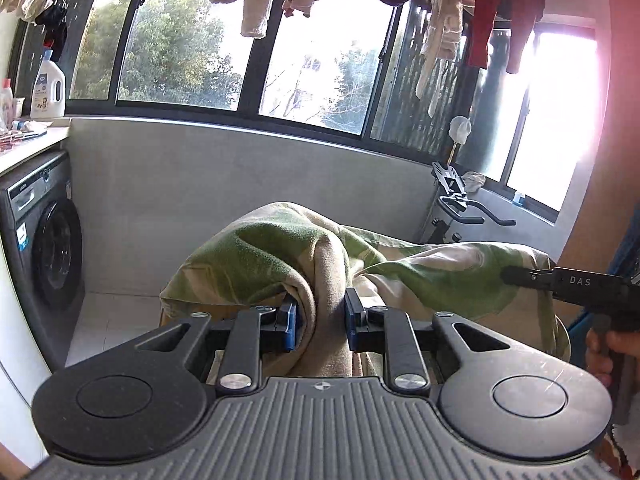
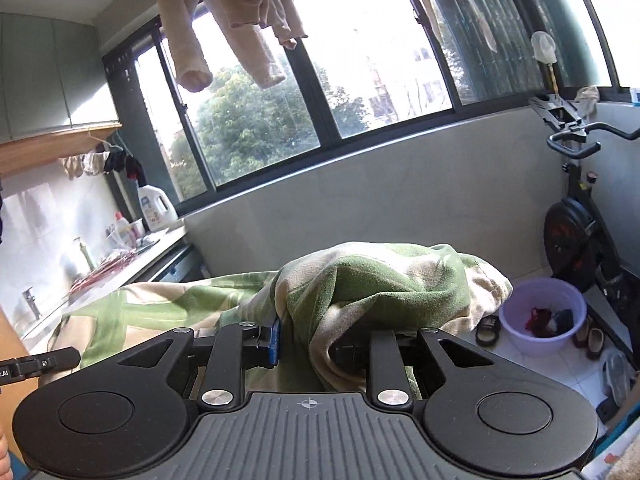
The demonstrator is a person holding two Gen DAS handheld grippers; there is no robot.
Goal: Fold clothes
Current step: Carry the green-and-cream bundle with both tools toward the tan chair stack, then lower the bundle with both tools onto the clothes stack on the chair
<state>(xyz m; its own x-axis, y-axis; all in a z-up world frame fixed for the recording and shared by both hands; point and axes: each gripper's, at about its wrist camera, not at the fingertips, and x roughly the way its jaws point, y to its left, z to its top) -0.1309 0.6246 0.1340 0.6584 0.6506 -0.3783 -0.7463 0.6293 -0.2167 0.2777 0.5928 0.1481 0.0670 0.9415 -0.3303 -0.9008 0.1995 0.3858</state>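
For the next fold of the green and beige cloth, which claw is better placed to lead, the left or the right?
Neither clearly; slightly the left. The left claw and the right claw each pinch a bunch of the cloth, which hangs between them. On the left side the floor is bare, while the purple basin and shoes sit below the right.

Wide dark-framed windows point(image 1: 256, 52) onto trees, glare at right; grey wall point(image 1: 240, 184) below, washing machine point(image 1: 40, 240) left, exercise bike point(image 2: 580, 216) right, laundry point(image 2: 240, 20) overhead.
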